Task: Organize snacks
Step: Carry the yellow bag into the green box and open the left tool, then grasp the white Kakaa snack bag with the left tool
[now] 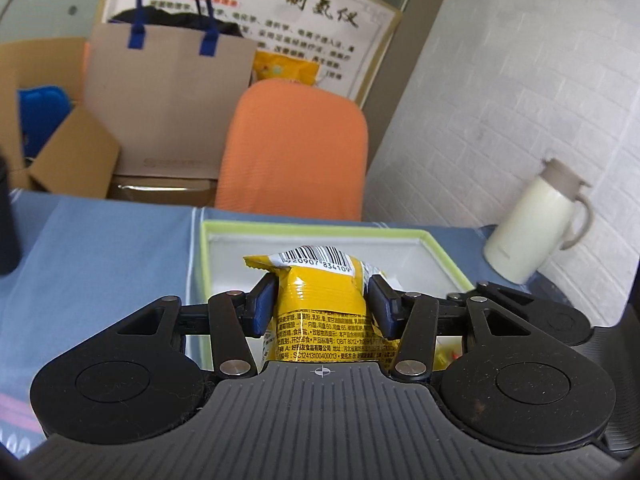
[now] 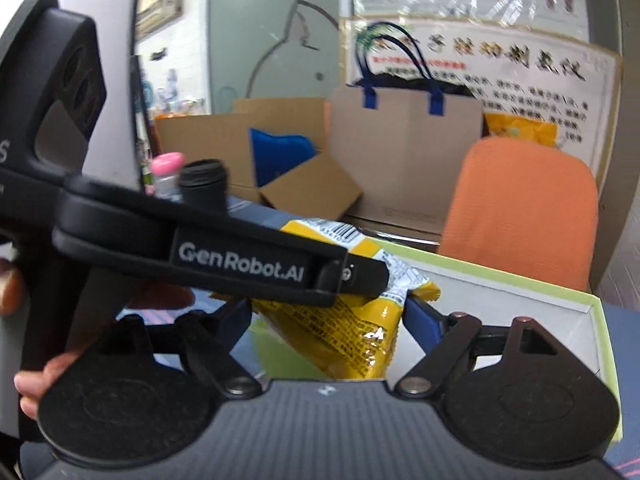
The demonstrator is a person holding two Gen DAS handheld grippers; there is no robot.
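While my left gripper (image 1: 322, 300) pinches the yellow snack packet (image 1: 320, 304) btw its blue pads, barcode end up, the pack hangs over the green-rimmed box (image 1: 444, 254) on the blue tablecloth (image 1: 100, 248). Right gripper (image 2: 326, 320) sits wider w/ the same packet btw its fingers; can't tell if the pads touch it, left gripper's body blocks that view. Orange chair (image 1: 296, 144) behind the table.

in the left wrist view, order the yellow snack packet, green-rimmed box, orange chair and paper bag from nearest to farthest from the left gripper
1. yellow snack packet: clamped between the fingers of the left gripper.
2. green-rimmed box: on the blue tablecloth, just under and beyond the packet.
3. orange chair: behind the table's far edge, centre.
4. paper bag: behind the chair, to the left, with blue handles.
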